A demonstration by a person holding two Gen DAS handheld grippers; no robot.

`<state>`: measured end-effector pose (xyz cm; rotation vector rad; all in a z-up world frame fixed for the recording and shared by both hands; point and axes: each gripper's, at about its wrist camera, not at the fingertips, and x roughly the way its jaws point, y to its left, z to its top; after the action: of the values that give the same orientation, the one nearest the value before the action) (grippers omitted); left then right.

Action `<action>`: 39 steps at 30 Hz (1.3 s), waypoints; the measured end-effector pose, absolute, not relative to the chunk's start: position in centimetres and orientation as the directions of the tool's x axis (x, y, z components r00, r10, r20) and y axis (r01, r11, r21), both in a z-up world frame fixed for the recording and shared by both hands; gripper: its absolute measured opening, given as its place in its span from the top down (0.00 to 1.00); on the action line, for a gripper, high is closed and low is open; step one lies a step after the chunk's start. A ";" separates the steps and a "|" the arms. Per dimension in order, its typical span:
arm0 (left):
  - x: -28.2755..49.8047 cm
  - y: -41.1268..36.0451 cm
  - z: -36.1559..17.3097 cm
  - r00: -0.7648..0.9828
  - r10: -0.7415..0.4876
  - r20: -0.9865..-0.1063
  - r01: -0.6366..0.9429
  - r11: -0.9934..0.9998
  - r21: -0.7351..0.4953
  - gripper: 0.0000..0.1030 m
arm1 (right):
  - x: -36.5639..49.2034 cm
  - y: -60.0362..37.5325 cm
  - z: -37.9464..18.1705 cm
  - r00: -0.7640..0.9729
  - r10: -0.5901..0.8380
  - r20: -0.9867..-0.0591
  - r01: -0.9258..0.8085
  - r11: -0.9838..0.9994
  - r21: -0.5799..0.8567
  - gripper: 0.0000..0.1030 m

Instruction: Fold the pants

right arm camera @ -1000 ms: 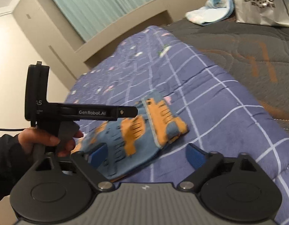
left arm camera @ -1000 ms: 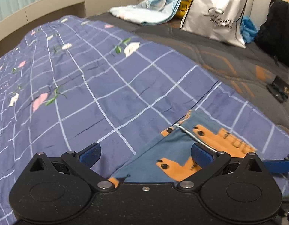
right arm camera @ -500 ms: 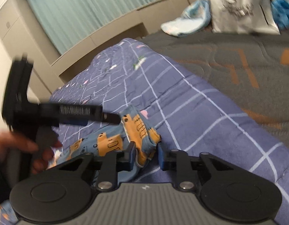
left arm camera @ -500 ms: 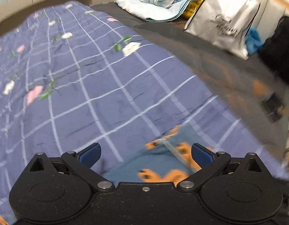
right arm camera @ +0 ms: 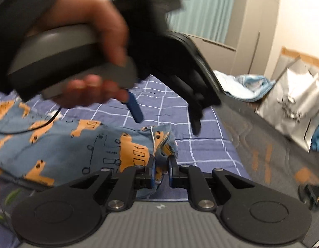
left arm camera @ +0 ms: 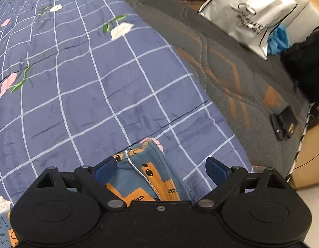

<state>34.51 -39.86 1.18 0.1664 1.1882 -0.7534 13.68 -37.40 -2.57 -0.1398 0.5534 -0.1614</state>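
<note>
A bed with a dark grey quilted cover [left arm camera: 232, 66] fills both views, and over it lies a purple-blue checked blanket with small flowers [left arm camera: 87, 72]. On the blanket lie the blue pants printed with orange vehicles [right arm camera: 62, 144], spread flat toward the left of the right wrist view, with one corner bunched up at its middle. A silver-white shopping bag [left arm camera: 250, 14] leans at the far end of the bed beside a crumpled light blue cloth [right arm camera: 246, 86]. The left gripper [left arm camera: 160, 168] hangs above the pants, gripped by a hand [right arm camera: 93, 47]; its jaws are wide and closing, the pads touching nothing. The right gripper [right arm camera: 161, 169] has its jaws narrow and closing, pinching the bunched corner of the pants between its pads
</note>
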 end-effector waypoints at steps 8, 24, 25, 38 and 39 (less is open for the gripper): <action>34.0 -40.3 0.6 0.161 -0.420 -0.893 0.596 0.763 -0.251 0.30 | 13.6 -36.1 -2.7 0.845 -0.195 -0.498 0.093 0.971 -0.222 0.87; 33.1 -35.0 4.5 0.220 -0.523 -0.824 0.527 0.774 -0.350 0.92 | 12.3 -35.3 -0.5 0.880 -0.136 -0.454 0.062 0.983 -0.173 0.89; 33.0 -34.5 4.9 0.229 -0.527 -0.818 0.524 0.776 -0.353 0.92 | 12.2 -35.4 0.0 0.884 -0.121 -0.452 0.060 0.987 -0.146 0.89; 31.3 -27.0 9.3 0.319 -0.602 -0.732 0.468 0.772 -0.431 0.93 | 10.9 -33.8 4.6 0.915 -0.039 -0.402 0.011 0.997 -0.073 0.89; 31.2 -26.2 9.5 0.325 -0.605 -0.727 0.461 0.772 -0.437 0.93 | 10.8 -33.5 4.8 0.916 -0.031 -0.400 0.002 0.997 -0.073 0.89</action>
<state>31.15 -26.25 9.49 -0.1612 1.0234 -0.7029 10.84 -33.53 4.79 -0.0717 0.4121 -0.0167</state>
